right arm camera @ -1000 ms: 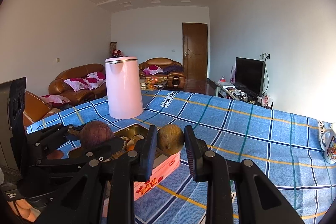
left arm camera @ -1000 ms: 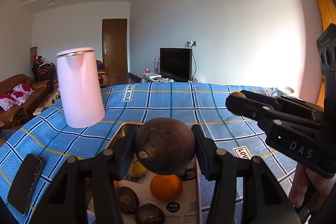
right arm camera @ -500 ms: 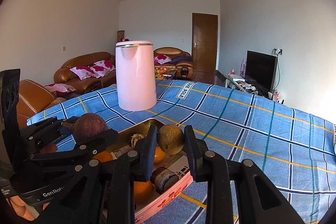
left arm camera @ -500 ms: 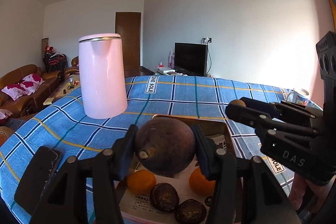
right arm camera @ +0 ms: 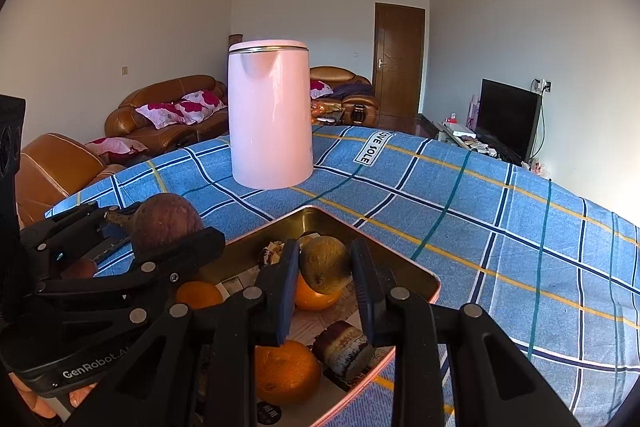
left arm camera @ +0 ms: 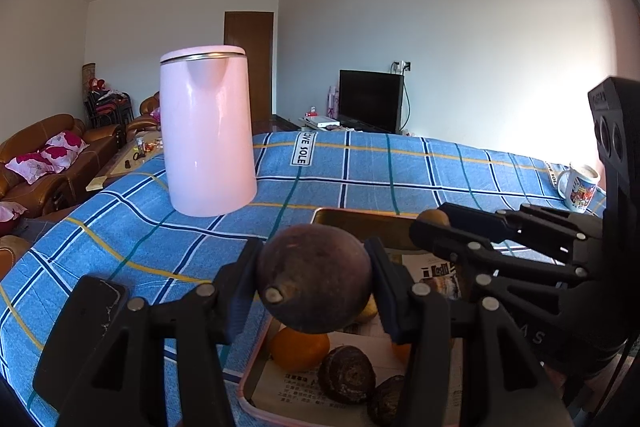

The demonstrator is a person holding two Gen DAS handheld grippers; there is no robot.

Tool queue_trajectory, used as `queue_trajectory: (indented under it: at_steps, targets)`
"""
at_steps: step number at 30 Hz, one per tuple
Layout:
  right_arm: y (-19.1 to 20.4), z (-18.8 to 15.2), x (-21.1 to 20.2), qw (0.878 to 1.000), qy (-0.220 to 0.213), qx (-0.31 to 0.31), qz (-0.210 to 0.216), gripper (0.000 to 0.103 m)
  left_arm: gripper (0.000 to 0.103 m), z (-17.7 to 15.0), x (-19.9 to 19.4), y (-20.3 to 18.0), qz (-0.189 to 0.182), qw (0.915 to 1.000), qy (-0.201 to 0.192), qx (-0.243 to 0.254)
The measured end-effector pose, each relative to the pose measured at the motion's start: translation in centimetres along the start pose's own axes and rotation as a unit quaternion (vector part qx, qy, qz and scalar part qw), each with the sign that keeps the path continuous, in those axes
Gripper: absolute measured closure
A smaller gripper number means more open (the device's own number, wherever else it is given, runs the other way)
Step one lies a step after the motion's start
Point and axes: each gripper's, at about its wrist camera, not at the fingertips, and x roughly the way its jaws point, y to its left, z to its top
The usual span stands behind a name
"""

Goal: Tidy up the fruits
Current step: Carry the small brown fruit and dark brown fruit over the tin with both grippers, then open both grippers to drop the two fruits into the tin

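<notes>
Here, the left gripper (left arm camera: 316, 291) pinches a round, dark purple-brown fruit (left arm camera: 315, 277) above the near left edge of a pink-rimmed metal tin (right arm camera: 416, 269). Just to the right, the right gripper (right arm camera: 325, 267) clamps a smaller greenish-brown fruit (right arm camera: 325, 264) over the tin, where oranges (right arm camera: 286, 371) and dark wrinkled fruits (left arm camera: 347, 369) lie on printed paper. Farther off, a pink kettle (right arm camera: 271, 119) stands on the blue checked tablecloth (right arm camera: 500, 211).

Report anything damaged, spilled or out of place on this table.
Nothing is spilled. The dark phone lying at the table's near-left edge shows pale crack-like lines on its face. In the tin tray, some dark fruits look shrivelled beside smooth oranges.
</notes>
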Motion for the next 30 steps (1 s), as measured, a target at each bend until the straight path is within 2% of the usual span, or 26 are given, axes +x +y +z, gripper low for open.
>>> queue_trajectory:
  at_steps: [9,18,24,27,29,30]
  targets:
    - [0.0,-0.5,1.3,1.000,0.028,0.004,-0.012,0.075,0.049,-0.2,0.7,0.1,0.000,0.9998,0.020,0.005]
    - [-0.3,-1.6,2.9,0.997,0.081,0.008,-0.016,0.075,0.049,-0.6,1.8,-0.5,-0.007,0.9986,0.048,0.019]
    - [-0.7,-1.8,2.9,0.996,0.085,0.019,-0.008,0.074,0.047,-0.4,1.4,-0.9,-0.003,0.9988,0.040,0.028]
    - [-1.0,-1.9,2.6,0.996,0.084,0.028,-0.008,0.069,0.045,-0.1,0.7,-0.9,-0.006,0.9991,0.032,0.025]
    - [-1.5,-1.9,2.1,0.996,0.078,0.039,-0.009,0.054,0.035,0.1,0.0,-1.0,-0.005,0.9993,0.023,0.028]
    - [-1.7,-2.0,1.7,0.996,0.074,0.044,-0.010,0.050,0.031,0.2,-0.4,-1.0,-0.002,0.9995,0.015,0.028]
